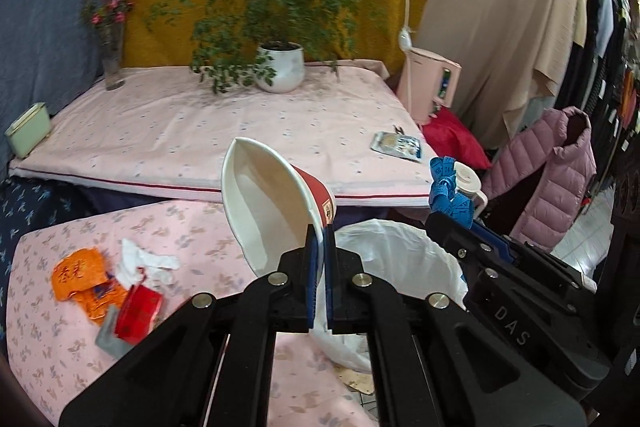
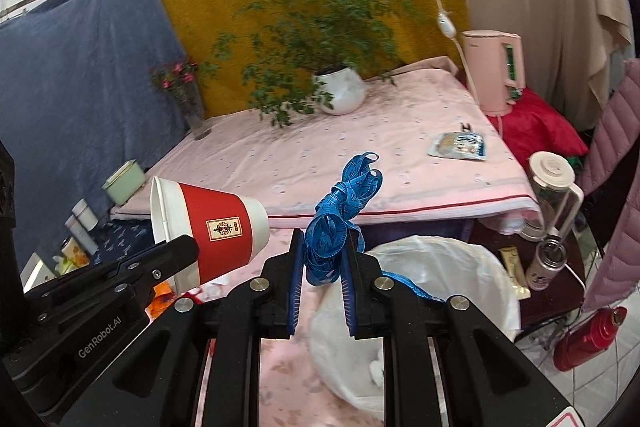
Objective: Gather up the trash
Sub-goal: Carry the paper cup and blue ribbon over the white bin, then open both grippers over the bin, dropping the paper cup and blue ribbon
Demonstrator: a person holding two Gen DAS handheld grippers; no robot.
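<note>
Far left on the pink floral cloth [image 1: 60, 347]: orange wrapper [image 1: 82, 277], crumpled tissue [image 1: 146, 261], red packet [image 1: 138, 313]. Centre: left gripper [image 1: 319, 239] clamped on the wall of a tilted red-and-white paper cup [image 1: 272, 203], held in the air. Right: right gripper [image 2: 323, 255] pinching a bunched blue measuring tape [image 2: 340, 211], just above the white-lined trash bin [image 2: 460, 267].

Pink floral table [image 1: 200, 131] with potted plant [image 1: 280, 67], vase [image 1: 112, 63], green box [image 1: 28, 129], foil packet [image 1: 398, 145].
</note>
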